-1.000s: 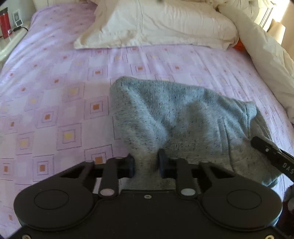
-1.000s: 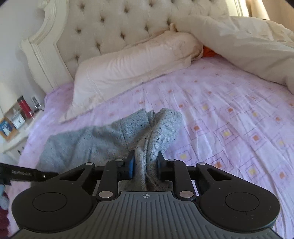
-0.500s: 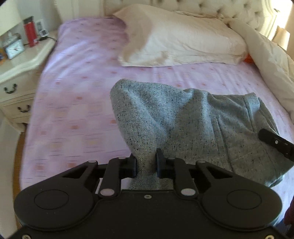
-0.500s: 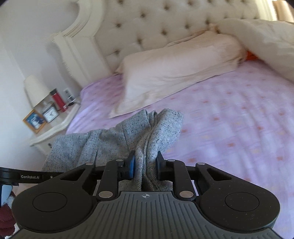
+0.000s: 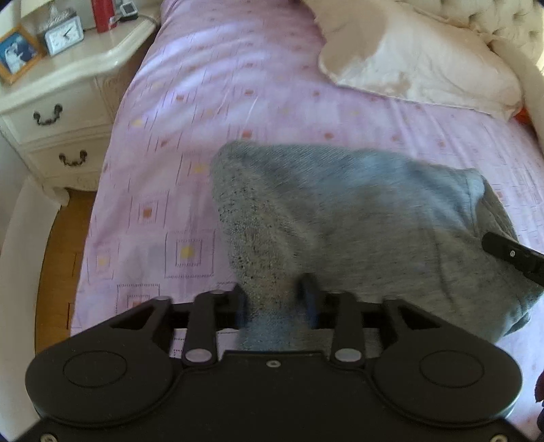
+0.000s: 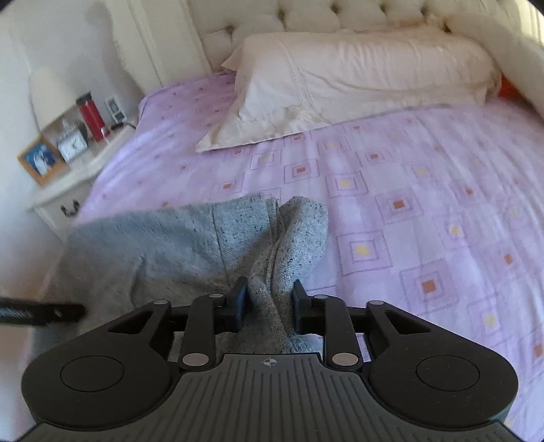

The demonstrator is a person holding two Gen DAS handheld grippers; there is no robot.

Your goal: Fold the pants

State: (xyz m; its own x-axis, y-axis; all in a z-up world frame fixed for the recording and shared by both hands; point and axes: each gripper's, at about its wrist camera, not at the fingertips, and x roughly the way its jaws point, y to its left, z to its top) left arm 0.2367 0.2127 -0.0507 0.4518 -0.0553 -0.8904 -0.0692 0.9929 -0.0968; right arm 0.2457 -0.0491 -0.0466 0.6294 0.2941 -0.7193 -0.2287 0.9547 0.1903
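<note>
The grey speckled pants (image 5: pixel 340 217) hang bunched between my two grippers above the purple bedsheet (image 5: pixel 190 142). My left gripper (image 5: pixel 273 299) is shut on one edge of the pants. My right gripper (image 6: pixel 268 299) is shut on a gathered fold of the pants (image 6: pixel 190 238). The tip of the right gripper shows at the right edge of the left wrist view (image 5: pixel 510 253). The left gripper's tip shows at the left edge of the right wrist view (image 6: pixel 40 311). The lower part of the pants is hidden behind the gripper bodies.
A cream pillow (image 6: pixel 357 78) lies at the head of the bed by the tufted headboard (image 6: pixel 323 13). A cream duvet (image 6: pixel 510 51) is piled on the right. A white nightstand (image 5: pixel 57 88) on the left holds a clock, a photo frame and a red bottle. Wooden floor (image 5: pixel 57 258) shows beside the bed.
Both grippers have kept their hold on the pants and swung left towards the nightstand side, then tipped down towards the bed. The cloth has moved with them.
</note>
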